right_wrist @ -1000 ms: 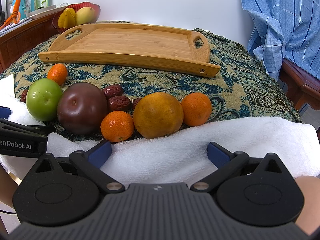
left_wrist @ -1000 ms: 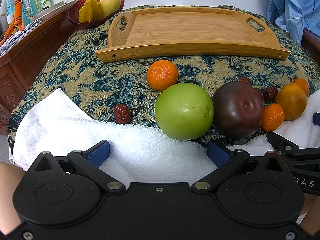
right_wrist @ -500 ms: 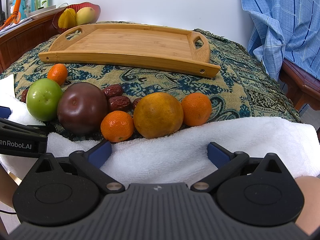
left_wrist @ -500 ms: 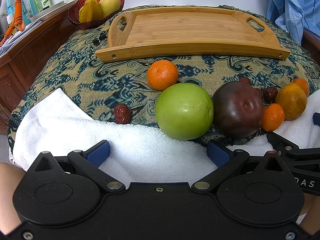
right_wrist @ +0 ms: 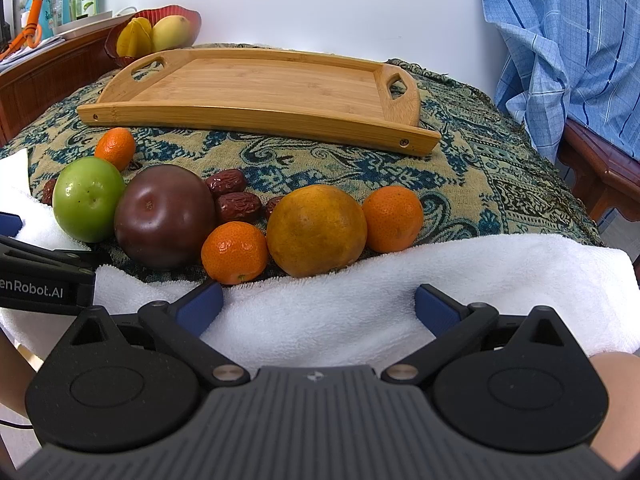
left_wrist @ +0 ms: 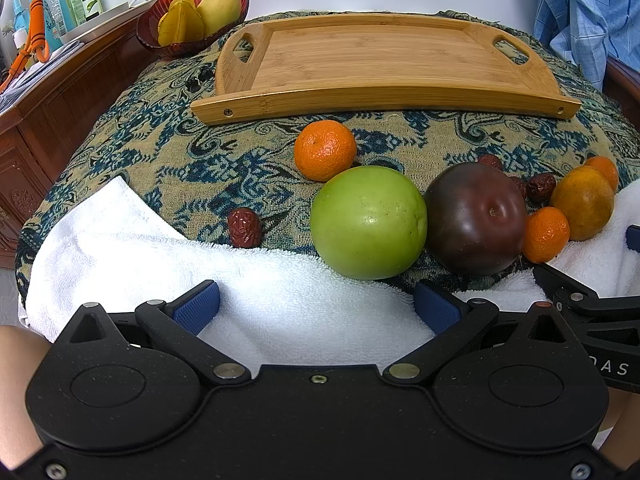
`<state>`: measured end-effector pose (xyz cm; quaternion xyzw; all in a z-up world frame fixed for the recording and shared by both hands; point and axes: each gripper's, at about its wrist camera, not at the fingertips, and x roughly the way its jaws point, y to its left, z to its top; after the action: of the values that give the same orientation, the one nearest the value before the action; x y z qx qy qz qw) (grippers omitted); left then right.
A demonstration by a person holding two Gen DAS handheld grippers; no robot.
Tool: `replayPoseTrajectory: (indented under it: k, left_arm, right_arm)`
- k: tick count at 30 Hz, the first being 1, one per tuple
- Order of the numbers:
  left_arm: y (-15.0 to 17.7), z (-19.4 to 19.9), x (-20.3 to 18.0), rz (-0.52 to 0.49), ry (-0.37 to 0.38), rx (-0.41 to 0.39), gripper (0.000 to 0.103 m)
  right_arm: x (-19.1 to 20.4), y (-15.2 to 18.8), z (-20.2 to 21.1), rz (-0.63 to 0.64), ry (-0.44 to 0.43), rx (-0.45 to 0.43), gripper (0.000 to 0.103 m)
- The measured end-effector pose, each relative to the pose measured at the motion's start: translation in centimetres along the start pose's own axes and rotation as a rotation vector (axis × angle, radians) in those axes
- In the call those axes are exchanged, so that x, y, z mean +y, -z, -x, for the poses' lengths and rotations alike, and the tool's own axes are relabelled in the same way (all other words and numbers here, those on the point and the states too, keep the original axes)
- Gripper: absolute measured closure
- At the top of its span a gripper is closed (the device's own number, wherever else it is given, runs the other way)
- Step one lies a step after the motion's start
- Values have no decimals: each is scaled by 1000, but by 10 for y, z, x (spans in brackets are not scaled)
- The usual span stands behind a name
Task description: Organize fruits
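From the left wrist, the left gripper [left_wrist: 316,308] hangs released, blue pads wide over the white towel [left_wrist: 248,280] at the table's near edge, gripping nothing. The green apple [left_wrist: 368,222] sits just ahead, touching the dark plum [left_wrist: 476,218]; a small mandarin [left_wrist: 325,150] lies behind, a lone date [left_wrist: 244,227] to its left. The bamboo tray [left_wrist: 380,64] at the far edge is bare, so sorting has likely not begun.

From the right wrist, the right gripper [right_wrist: 318,308] is likewise spread and empty. Nearest are a mandarin [right_wrist: 234,252] and the large orange [right_wrist: 316,230], touching. The next move likely calls for closing around one fruit; crowded neighbours may roll. A red fruit bowl [right_wrist: 160,32] stands beyond the tray's far left corner.
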<state>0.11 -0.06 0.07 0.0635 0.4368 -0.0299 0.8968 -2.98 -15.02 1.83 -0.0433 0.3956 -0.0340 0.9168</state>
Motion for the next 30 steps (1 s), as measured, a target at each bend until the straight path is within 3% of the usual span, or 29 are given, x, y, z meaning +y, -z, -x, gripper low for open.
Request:
replayPoseTrajectory:
  k: [14,30]
  left_arm:
    - [-3,-2,1,-5,-6,-1,0]
    - [4,12,-7,-35,-32,-78,0]
  right_arm:
    - [1,2,1,1,6,-9,0]
    - [0,0,6,11,1,-23,0]
